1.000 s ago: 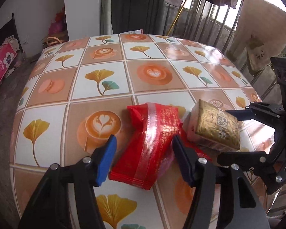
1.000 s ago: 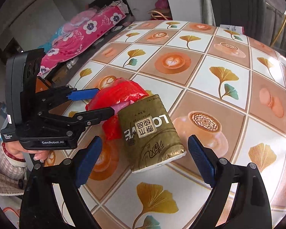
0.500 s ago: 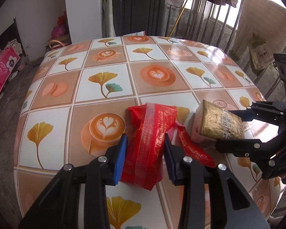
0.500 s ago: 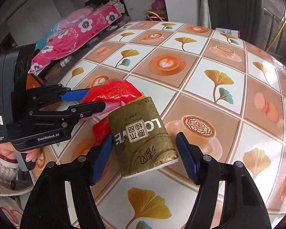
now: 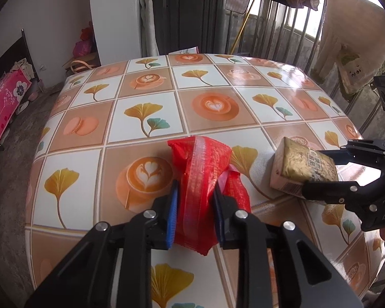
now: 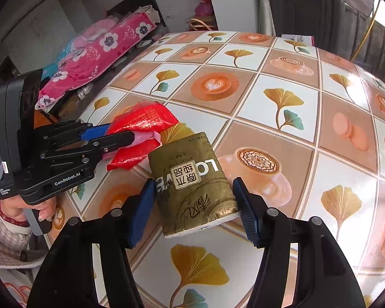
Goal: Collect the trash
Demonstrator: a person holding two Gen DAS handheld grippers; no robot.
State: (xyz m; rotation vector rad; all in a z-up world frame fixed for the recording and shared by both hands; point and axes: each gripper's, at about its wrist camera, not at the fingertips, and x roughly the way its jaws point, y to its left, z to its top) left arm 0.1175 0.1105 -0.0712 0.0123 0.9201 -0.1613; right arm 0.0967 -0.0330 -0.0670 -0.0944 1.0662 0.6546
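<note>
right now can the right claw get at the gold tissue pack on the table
Probably yes: the right claw already straddles the gold plastic-wrapped tissue pack, jaws closing on it, nothing between; the crumpled red plastic bag lies beside it.

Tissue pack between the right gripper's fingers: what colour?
Gold tissue pack; clearest in the right wrist view.

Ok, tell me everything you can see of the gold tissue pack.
The gold tissue pack is a soft block in crinkly metallic-gold plastic, with a white label of Chinese characters, "LO" lettering and a barcode on its pale end. It lies flat on the tablecloth. The right hand-held gripper is closing on its sides; the red wrapper lies just beside.
</note>
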